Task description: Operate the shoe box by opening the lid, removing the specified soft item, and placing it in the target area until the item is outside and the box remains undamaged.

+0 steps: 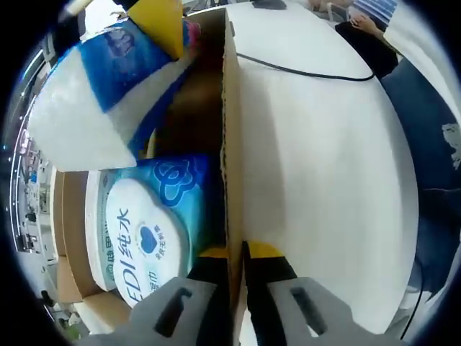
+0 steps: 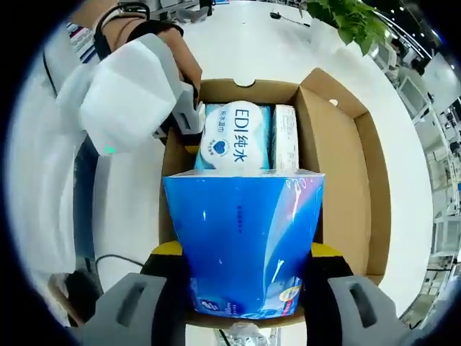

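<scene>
— Your right gripper (image 2: 245,277) has its yellow-padded fingers (image 2: 167,252) clamped on either side of the blue plastic-wrapped tissue pack (image 2: 243,241); how does it sit?

— You hold it upright between the two fingers, raised over the near end of the open brown cardboard box (image 2: 338,180). Beyond the fingertips, inside the box, lies the white-and-blue pack printed "EDI" (image 2: 236,140), with a narrower white pack (image 2: 286,140) just beside it on its right.

— And your left gripper (image 1: 234,254)?

— Its fingers (image 1: 265,252) are pinched on the brown cardboard box wall (image 1: 230,144), one finger inside the box, one outside. You can see the same printed pack (image 1: 144,231) just left of the inner finger, touching the wall. Farther ahead of the fingertips, the blue tissue pack (image 1: 94,86) hangs over the box in the other gripper's yellow finger (image 1: 160,21). Right of the outer finger spreads the white table (image 1: 324,180), with a thin black cable (image 1: 302,70) across its far part.
</scene>
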`<state>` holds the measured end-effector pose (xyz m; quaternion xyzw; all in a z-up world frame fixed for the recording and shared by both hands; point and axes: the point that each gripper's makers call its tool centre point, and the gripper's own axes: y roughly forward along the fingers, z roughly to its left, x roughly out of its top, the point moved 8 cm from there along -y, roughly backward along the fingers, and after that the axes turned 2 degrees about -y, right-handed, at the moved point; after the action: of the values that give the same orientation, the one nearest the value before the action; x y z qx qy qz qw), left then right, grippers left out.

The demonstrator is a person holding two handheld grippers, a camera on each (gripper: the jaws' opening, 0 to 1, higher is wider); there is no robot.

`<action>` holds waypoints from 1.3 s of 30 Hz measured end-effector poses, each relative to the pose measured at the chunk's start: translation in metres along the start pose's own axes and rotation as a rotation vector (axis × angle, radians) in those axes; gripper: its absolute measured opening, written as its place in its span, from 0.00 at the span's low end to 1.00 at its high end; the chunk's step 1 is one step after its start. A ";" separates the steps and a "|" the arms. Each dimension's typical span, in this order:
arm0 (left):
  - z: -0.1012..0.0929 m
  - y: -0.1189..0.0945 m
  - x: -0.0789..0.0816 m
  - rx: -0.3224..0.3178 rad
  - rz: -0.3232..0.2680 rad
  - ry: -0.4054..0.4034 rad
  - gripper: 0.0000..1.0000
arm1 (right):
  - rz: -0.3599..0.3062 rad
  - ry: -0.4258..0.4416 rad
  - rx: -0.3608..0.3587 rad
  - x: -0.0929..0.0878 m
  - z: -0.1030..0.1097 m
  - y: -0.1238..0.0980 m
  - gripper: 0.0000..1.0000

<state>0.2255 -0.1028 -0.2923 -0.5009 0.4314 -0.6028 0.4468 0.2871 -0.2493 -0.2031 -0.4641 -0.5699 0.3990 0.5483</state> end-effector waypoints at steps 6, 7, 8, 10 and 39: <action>0.000 0.000 0.000 -0.001 0.000 0.000 0.01 | -0.022 0.020 -0.019 0.008 0.002 -0.015 0.61; 0.000 -0.001 0.000 0.000 0.000 -0.001 0.01 | -0.024 0.021 -0.020 0.008 0.003 -0.017 0.61; 0.000 -0.001 0.000 0.001 0.001 -0.001 0.01 | -0.026 0.020 -0.021 0.009 0.004 -0.018 0.61; 0.000 -0.001 0.000 0.000 0.000 -0.001 0.01 | -0.024 0.016 -0.024 0.009 0.005 -0.020 0.61; -0.003 -0.003 -0.002 0.011 0.001 0.013 0.02 | -0.026 0.098 -0.098 -0.013 0.024 -0.084 0.61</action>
<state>0.2225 -0.0998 -0.2903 -0.4944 0.4311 -0.6081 0.4471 0.2554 -0.2814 -0.1275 -0.5019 -0.5671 0.3401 0.5576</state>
